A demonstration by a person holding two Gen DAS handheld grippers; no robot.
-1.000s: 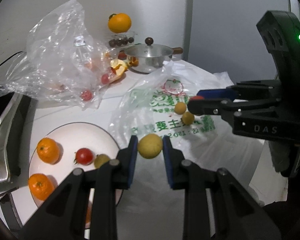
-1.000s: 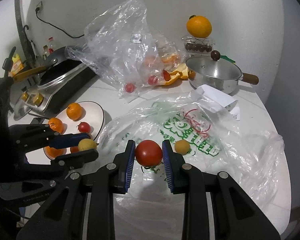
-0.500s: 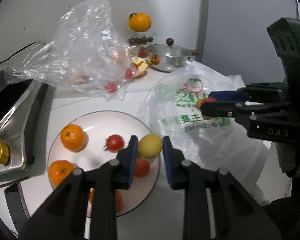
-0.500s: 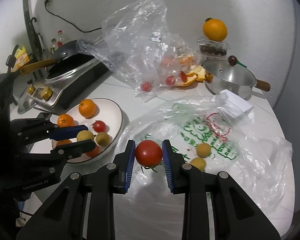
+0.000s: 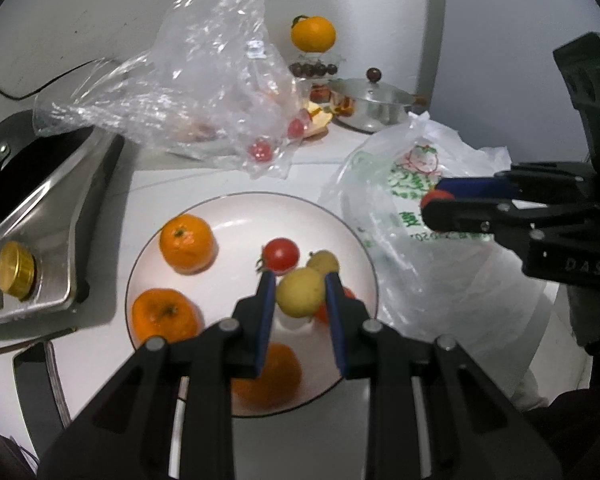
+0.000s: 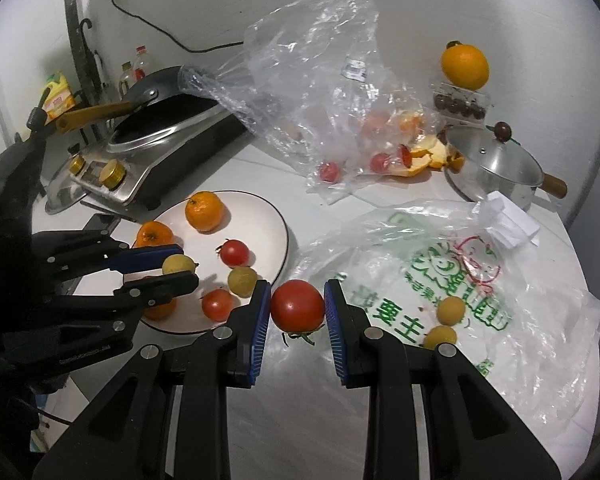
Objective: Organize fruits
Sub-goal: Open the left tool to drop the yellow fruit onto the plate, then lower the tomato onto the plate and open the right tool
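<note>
Yellow fruit | gripped between closed left gripper pads, plate below | red tomato | clamped by right gripper, plate to its left

On the plate, the far part between the oranges and the rim is lying bare, so tongs could be coming down there. The near part is crowded with a small tomato and a yellow fruit. The stove is blocking the plate's left side, the clear bag is standing behind it, and the printed bag is covering the bench on the right.
</note>
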